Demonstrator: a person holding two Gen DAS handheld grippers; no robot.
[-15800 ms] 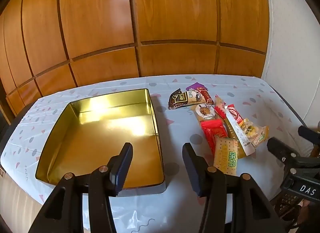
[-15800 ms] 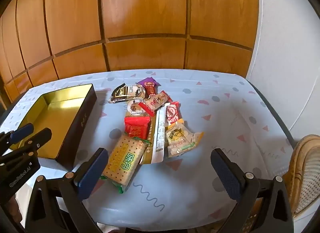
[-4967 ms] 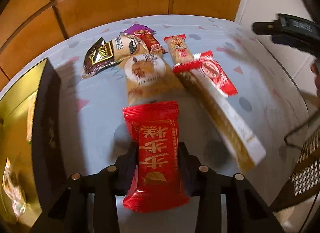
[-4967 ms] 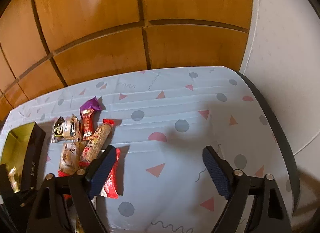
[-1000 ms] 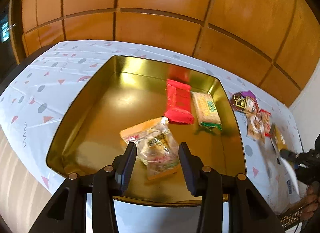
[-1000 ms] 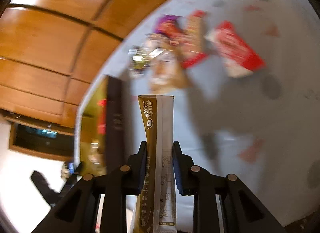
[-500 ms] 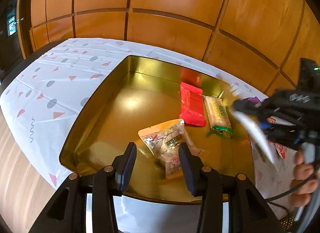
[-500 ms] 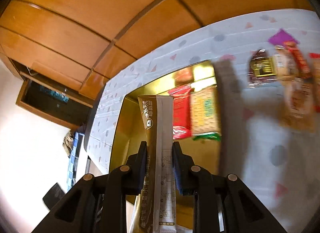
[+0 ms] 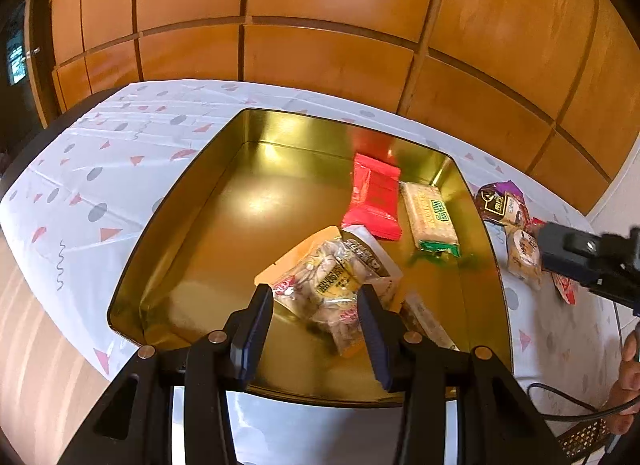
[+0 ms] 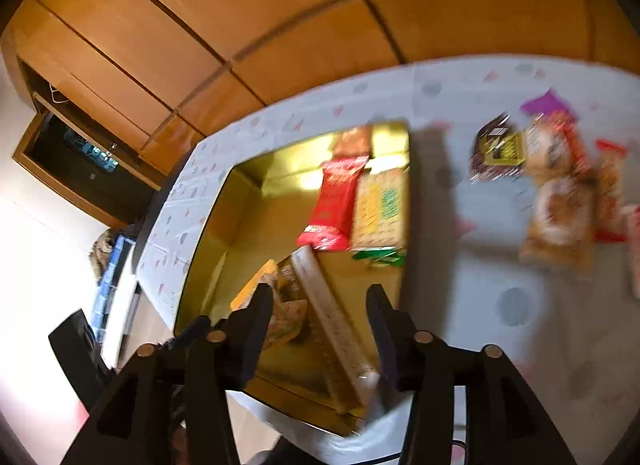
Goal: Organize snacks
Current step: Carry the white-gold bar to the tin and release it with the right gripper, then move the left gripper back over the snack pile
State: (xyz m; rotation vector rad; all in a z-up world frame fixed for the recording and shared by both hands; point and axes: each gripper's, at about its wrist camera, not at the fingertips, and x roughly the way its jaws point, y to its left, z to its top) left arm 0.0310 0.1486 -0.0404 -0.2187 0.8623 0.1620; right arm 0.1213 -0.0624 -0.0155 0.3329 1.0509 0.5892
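Observation:
A gold tin (image 9: 192,205) (image 10: 208,241) holds a red packet (image 9: 374,195) (image 10: 336,201), a cracker pack (image 9: 430,211) (image 10: 380,207), a clear nut bag (image 9: 332,285) and a long gold-and-white stick pack (image 10: 332,321) that also shows in the left wrist view (image 9: 368,251). My left gripper (image 9: 316,329) is open and empty above the tin's near edge. My right gripper (image 10: 318,329) is open above the stick pack, which lies loose in the tin. Several more snacks (image 10: 556,201) (image 9: 516,233) lie on the table right of the tin.
The table wears a white patterned cloth (image 9: 100,169). A wood-panelled wall (image 9: 320,25) stands behind it. The right gripper's body (image 9: 588,261) hangs over the table's right side, with a hand and cable below it.
My right gripper has opened and let go of the stick pack, which now lies in the tin beside the nut bag. My left gripper has barely moved.

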